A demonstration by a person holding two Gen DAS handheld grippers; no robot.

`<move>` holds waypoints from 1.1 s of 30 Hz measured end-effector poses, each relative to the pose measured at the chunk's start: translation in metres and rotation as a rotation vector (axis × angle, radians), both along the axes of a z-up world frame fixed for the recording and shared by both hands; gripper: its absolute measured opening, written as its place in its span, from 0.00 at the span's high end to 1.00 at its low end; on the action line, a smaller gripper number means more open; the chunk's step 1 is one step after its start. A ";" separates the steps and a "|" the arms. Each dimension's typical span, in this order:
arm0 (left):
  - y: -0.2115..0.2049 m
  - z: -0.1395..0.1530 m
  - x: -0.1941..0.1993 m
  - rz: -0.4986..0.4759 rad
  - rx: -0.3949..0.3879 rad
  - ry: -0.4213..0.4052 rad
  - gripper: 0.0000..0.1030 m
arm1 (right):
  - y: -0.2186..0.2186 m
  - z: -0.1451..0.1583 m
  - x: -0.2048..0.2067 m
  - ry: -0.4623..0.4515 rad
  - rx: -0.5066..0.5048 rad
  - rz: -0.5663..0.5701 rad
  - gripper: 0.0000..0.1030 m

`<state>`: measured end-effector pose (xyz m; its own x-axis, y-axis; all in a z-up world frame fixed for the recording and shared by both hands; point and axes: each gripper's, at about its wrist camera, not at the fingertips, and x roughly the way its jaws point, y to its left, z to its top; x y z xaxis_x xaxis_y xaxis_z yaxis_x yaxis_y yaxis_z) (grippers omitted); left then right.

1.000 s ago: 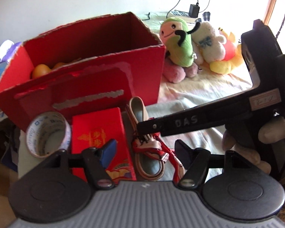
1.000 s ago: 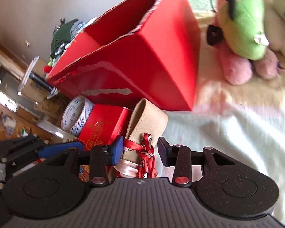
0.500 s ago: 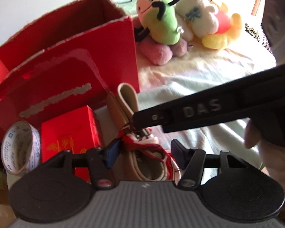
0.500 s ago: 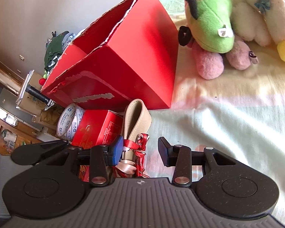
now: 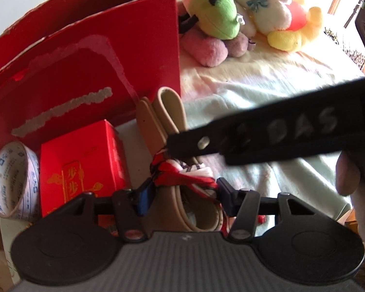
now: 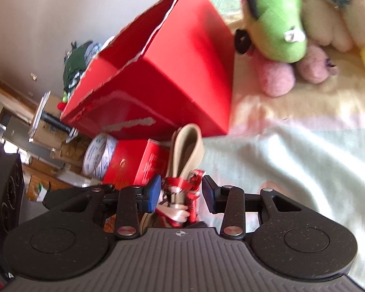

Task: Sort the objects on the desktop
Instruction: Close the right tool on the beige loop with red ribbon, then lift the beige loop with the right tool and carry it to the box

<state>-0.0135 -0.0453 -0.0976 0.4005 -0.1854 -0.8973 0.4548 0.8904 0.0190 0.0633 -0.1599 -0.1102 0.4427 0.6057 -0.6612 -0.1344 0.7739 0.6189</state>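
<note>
Beside the red box [image 5: 90, 73], both spread grippers, left [image 5: 185, 192] and right [image 6: 180, 193], straddle the beige belt's [image 5: 168, 112] red ribbon [image 5: 180, 172].

Several things are only partly seen in both wrist views.

The large red box [image 5: 90, 73] is cut by the left edge, and its inside is not visible. The right gripper's finger [image 5: 267, 136] crosses the folded beige strap [image 5: 168, 112] and hides its middle part. The print on the tape roll [image 5: 14, 182] is too small to read. In the right wrist view the red ribbon bundle [image 6: 182, 194] is blurred, and the room behind [image 6: 36, 126] is unclear.
</note>
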 end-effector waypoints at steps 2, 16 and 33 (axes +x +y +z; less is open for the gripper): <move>-0.001 0.000 -0.001 -0.006 0.009 -0.005 0.44 | 0.002 -0.001 0.000 0.002 0.006 0.000 0.58; -0.013 0.012 -0.019 -0.094 0.009 -0.045 0.49 | -0.031 -0.001 -0.018 0.075 0.118 -0.091 0.78; -0.047 0.110 -0.023 -0.319 -0.177 -0.318 0.50 | -0.086 0.096 -0.055 -0.194 0.119 -0.376 0.81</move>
<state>-0.0367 -0.0923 0.0122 0.5486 -0.4825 -0.6829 0.7019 0.7096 0.0624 0.0085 -0.2455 -0.0137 0.7559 0.4458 -0.4794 0.0202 0.7161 0.6977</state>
